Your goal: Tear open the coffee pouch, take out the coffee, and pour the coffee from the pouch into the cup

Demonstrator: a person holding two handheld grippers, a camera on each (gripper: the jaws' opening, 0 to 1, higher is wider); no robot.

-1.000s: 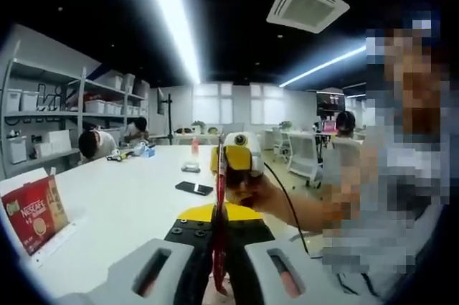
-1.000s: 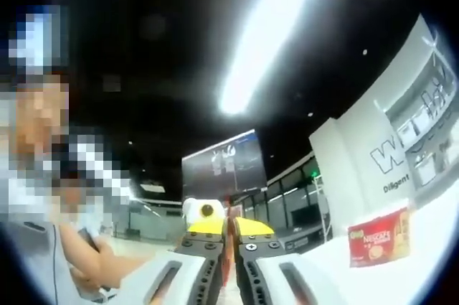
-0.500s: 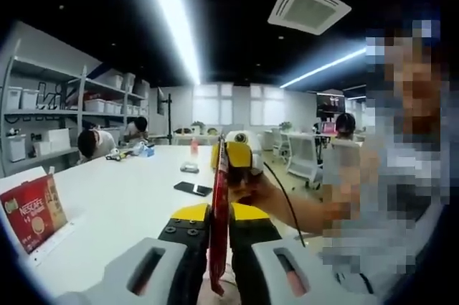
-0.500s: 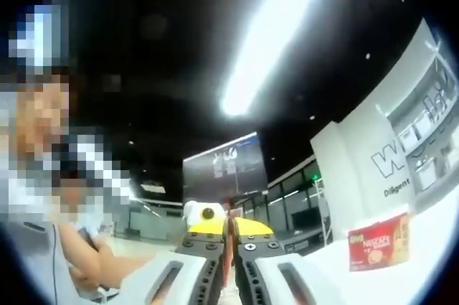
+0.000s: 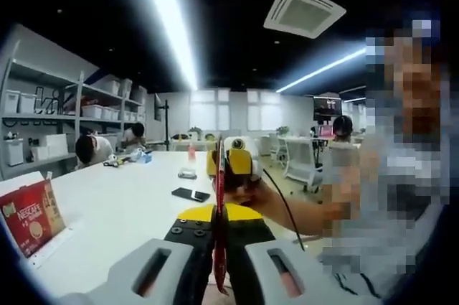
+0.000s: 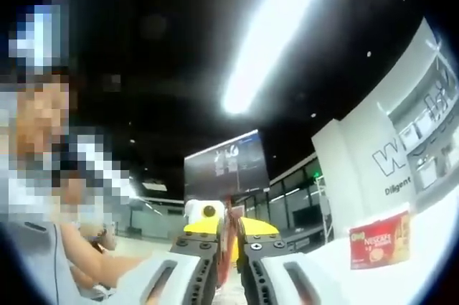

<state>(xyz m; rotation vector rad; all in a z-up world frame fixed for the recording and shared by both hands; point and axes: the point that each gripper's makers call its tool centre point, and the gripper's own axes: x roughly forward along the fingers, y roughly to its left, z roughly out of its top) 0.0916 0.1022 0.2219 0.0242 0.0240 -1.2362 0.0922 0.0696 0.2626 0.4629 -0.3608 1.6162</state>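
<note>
— Two grippers on one pouch, is that what you have?

— Yes. In my left gripper view the left gripper [image 5: 219,237] is clenched on the red coffee pouch [image 5: 219,208], which stands edge-on and upright between its jaws. The right gripper [image 5: 231,167] meets it from the far side, pinching the pouch's upper end, with the person's hand [image 5: 267,197] behind it.

— And from the other side?

— In my right gripper view the right gripper [image 6: 228,237] grips the same thin red strip [image 6: 228,244] between its jaws, and the left gripper's yellow tips show just beyond.

— Anything else on the table?

— A red Nescafe box [image 5: 30,217] stands near the white table's [image 5: 122,212] edge, well apart from the pouch, and a dark phone [image 5: 191,194] lies further along.
</note>
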